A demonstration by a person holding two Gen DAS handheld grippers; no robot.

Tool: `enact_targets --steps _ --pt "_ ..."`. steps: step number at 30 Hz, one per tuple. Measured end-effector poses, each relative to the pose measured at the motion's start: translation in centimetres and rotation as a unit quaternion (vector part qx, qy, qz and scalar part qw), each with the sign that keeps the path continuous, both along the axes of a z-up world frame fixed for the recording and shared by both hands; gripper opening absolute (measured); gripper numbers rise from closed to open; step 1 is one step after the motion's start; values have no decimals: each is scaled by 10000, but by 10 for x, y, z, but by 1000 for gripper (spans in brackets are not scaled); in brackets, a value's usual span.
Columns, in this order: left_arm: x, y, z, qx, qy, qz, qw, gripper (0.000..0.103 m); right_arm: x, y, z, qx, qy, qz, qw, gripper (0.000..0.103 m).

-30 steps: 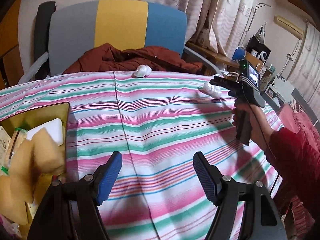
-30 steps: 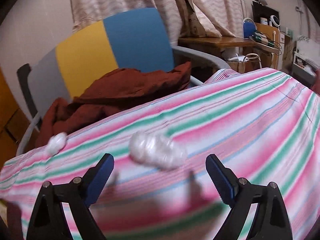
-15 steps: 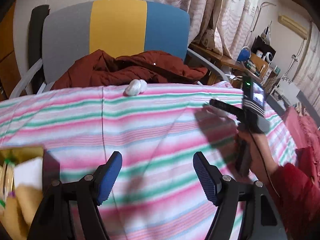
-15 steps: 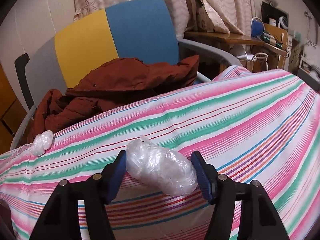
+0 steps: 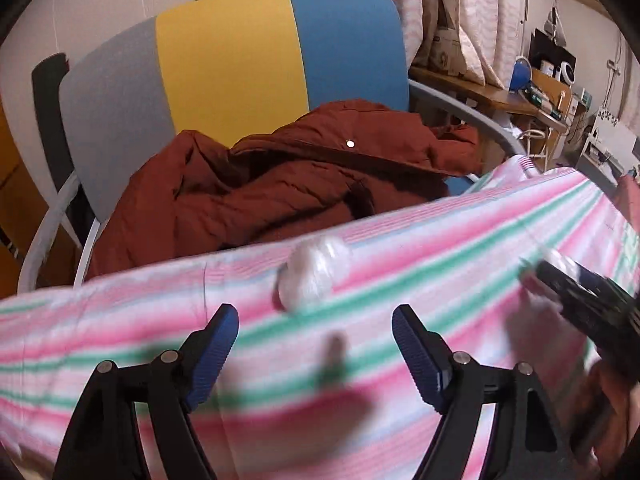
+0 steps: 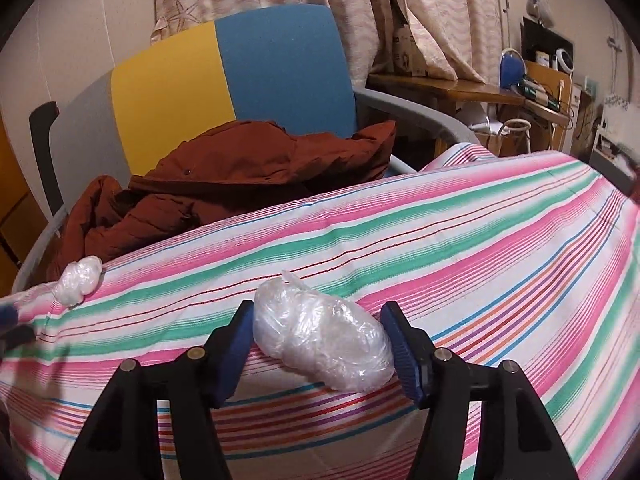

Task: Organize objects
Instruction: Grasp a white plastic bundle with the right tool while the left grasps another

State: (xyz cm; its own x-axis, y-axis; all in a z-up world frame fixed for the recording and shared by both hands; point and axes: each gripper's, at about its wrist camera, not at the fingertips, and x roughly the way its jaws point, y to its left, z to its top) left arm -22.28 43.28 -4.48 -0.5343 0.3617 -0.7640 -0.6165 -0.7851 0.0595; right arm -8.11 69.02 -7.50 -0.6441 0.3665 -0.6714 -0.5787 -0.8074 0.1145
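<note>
Right tool (image 6: 318,344) clamped on larger plastic-wrap wad (image 6: 322,346); left tool (image 5: 314,346), spread wide and opening further, nearing smaller wad (image 5: 314,276) ahead. Neither stowed yet.

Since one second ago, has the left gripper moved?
Yes. The left gripper has moved toward the chair, nearer the small plastic wad at the cloth's far edge.

Striped cloth (image 6: 480,240), pink, green and white, covers the worktop. Beyond its far edge: chair (image 6: 224,76) with grey, yellow and blue back panels; rust-red jacket (image 6: 224,184) heaped on the seat. Patterned curtains (image 6: 360,8) behind. Wooden desk (image 6: 452,88) at right, cluttered; items too small to tell.
</note>
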Motion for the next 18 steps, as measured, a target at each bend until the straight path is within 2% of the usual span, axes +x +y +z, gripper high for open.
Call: enact_targets --steps 3,11,16,18 --pt "-17 19 -13 -356 -9 -58 9993 81 1 0 0 76 -51 -95 9999 64" --pt "-34 35 -36 -622 29 59 9980 81 -1 -1 -1 143 -98 -106 9998 64" --pt "-34 37 -36 -449 284 66 9986 81 -2 0 -3 109 -173 -137 9997 64" --pt "-36 38 -38 -325 233 74 9992 81 -1 0 -3 119 -176 -146 9997 64"
